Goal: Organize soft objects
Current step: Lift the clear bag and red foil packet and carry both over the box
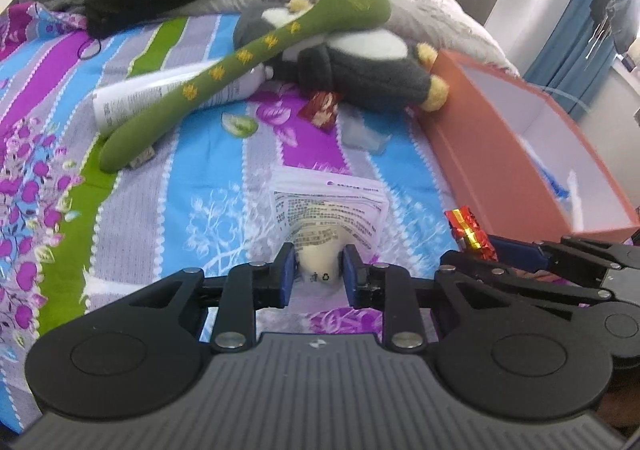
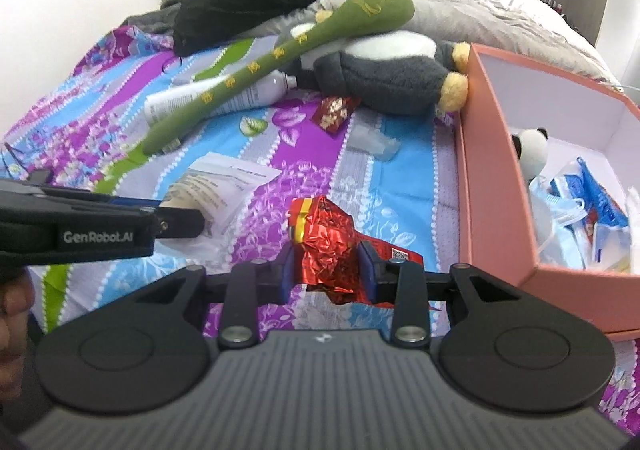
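Both grippers are loaded: your left gripper pinches a white printed pouch that droops ahead of it, your right gripper clamps a red foil packet, presumably bound for the pink box at its right.

Both wrist cams tilt down over the bed from close range – left cam sits leftward; both share green plush and pink box.
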Action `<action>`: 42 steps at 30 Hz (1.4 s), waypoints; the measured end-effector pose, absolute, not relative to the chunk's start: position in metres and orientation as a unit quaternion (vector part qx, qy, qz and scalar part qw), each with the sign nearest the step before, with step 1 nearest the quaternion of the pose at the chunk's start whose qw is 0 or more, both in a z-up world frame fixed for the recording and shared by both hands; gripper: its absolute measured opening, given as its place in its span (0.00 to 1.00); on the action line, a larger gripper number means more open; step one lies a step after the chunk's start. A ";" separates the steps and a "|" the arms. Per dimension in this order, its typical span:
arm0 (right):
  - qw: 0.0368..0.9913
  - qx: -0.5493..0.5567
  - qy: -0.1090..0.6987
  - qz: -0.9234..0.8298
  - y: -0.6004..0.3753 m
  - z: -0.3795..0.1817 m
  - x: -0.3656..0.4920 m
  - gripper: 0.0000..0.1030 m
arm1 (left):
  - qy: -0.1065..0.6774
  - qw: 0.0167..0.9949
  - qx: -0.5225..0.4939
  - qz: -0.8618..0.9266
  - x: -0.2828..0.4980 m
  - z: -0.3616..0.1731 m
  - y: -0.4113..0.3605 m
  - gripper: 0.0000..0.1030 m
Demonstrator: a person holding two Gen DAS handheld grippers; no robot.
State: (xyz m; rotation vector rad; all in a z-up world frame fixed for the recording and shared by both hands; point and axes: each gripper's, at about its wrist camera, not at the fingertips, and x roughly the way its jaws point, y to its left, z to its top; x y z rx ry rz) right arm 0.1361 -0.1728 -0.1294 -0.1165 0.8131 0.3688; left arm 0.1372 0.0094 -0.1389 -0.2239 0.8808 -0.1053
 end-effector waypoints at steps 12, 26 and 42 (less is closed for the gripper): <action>0.920 -0.029 0.347 0.180 -0.193 -0.056 0.154 0.36 | 0.380 0.917 -0.104 -0.067 0.162 -0.061 -0.004 0.29; 0.945 -0.017 0.284 0.161 -0.237 0.014 0.174 0.36 | 0.330 0.931 -0.108 -0.111 0.198 0.018 -0.055 0.29; 0.941 0.008 0.334 0.050 -0.363 -0.018 0.213 0.36 | 0.374 0.901 -0.075 -0.206 0.270 -0.023 -0.197 0.29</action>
